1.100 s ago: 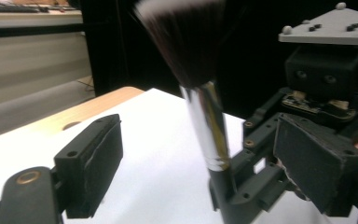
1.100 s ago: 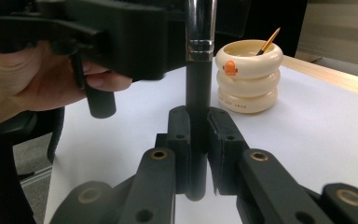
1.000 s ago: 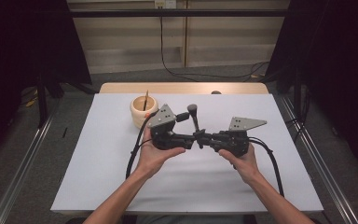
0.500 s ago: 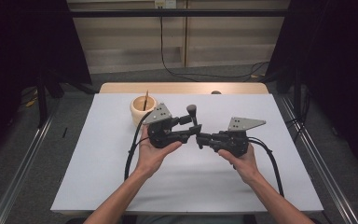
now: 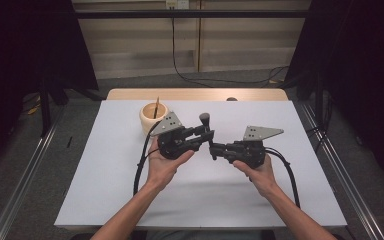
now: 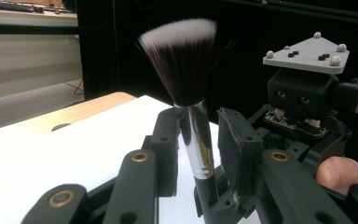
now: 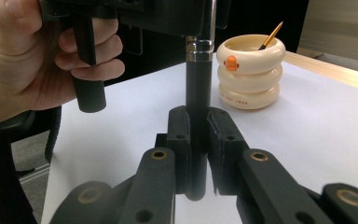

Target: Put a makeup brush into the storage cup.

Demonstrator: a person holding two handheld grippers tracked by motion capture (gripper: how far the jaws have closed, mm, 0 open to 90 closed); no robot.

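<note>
Right claw [image 7: 198, 126] clamps the brush [image 6: 191, 93] handle; left claw [image 6: 200, 135], just closing, brackets its ferrule.

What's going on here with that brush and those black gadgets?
A person at a white table holds a claw in each hand. The right claw is clamped on the handle of a makeup brush, keeping it upright. The left claw has just been closing around its metal collar; one pad still stands apart. A cream pot with a thin brush stands behind.

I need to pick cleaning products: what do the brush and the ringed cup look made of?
Brush: soft, probably synthetic bristles, dark with white tips; shiny metal collar that mirrors light; black glossy handle, likely plastic. Ringed cup: smooth cream surface with a dull sheen, probably plastic or silicone.
</note>
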